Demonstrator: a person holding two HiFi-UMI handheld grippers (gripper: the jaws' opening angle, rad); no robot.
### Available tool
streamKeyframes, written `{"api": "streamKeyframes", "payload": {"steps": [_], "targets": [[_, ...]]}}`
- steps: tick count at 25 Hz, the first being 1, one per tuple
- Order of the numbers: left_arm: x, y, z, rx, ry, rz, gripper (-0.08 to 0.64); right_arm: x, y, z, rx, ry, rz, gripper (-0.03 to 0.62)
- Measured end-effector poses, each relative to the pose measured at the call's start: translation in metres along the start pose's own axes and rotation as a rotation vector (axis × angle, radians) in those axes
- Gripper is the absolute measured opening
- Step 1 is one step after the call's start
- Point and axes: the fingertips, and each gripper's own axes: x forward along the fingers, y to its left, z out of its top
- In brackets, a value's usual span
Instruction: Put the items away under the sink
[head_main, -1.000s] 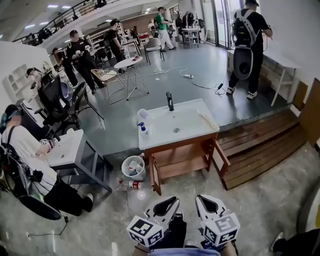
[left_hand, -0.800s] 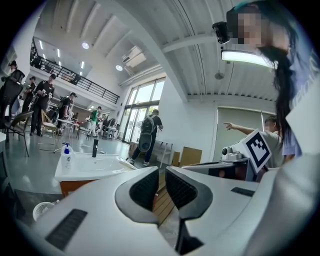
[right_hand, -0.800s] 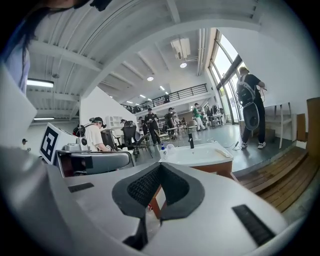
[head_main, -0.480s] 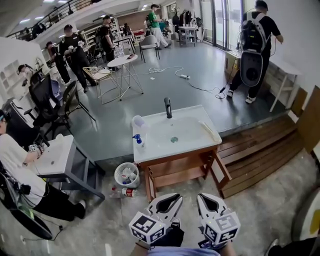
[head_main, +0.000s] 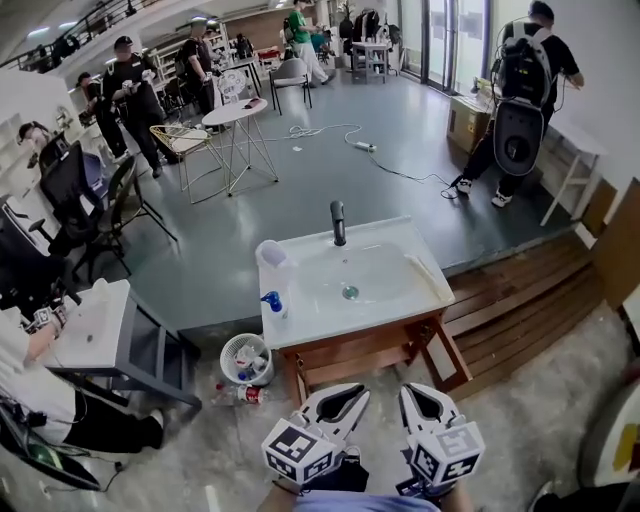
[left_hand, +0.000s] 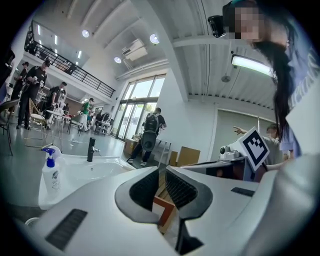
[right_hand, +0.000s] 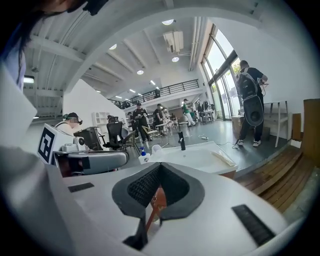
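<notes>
The white sink (head_main: 395, 300) with a black faucet (head_main: 338, 222) stands on a wooden cabinet (head_main: 360, 350) whose two doors hang open. On the sink's left rim are a blue-topped spray bottle (head_main: 272, 303) and a white cup (head_main: 270, 254). A pale long item (head_main: 428, 275) lies on the right rim. My left gripper (head_main: 355, 392) and right gripper (head_main: 408, 390) are side by side in front of the cabinet, both shut and empty. The left gripper view shows the left gripper (left_hand: 161, 170) and the bottle (left_hand: 50, 172). The right gripper (right_hand: 159, 167) points at the sink (right_hand: 200, 155).
A white waste basket (head_main: 245, 358) and a bottle lying on the floor (head_main: 245, 394) are left of the cabinet. A wooden stepped platform (head_main: 530, 290) is to the right and a grey-legged table (head_main: 95, 330) to the left. People stand further back.
Both grippers have moved forward together toward the sink cabinet, which now stands nearer and larger in the head view. Both stay shut and empty.
</notes>
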Motion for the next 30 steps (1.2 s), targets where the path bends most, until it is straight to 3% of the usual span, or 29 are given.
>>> {"api": "streamKeyframes", "payload": {"steps": [8,17,30], "targets": [[0.020,0.035,-0.002,-0.015,0.010,-0.061,0.048,0.033,-0.012,-0.006,0.023,0.037,-0.066,0.006],[0.025,0.042,-0.008,-0.051,0.012,-0.113,0.048,0.037,-0.025,-0.014,0.037,0.069,-0.122,0.006],[0.037,0.072,-0.008,-0.075,0.007,-0.025,0.048,0.064,-0.067,-0.006,0.030,0.080,-0.121,0.006]]}}
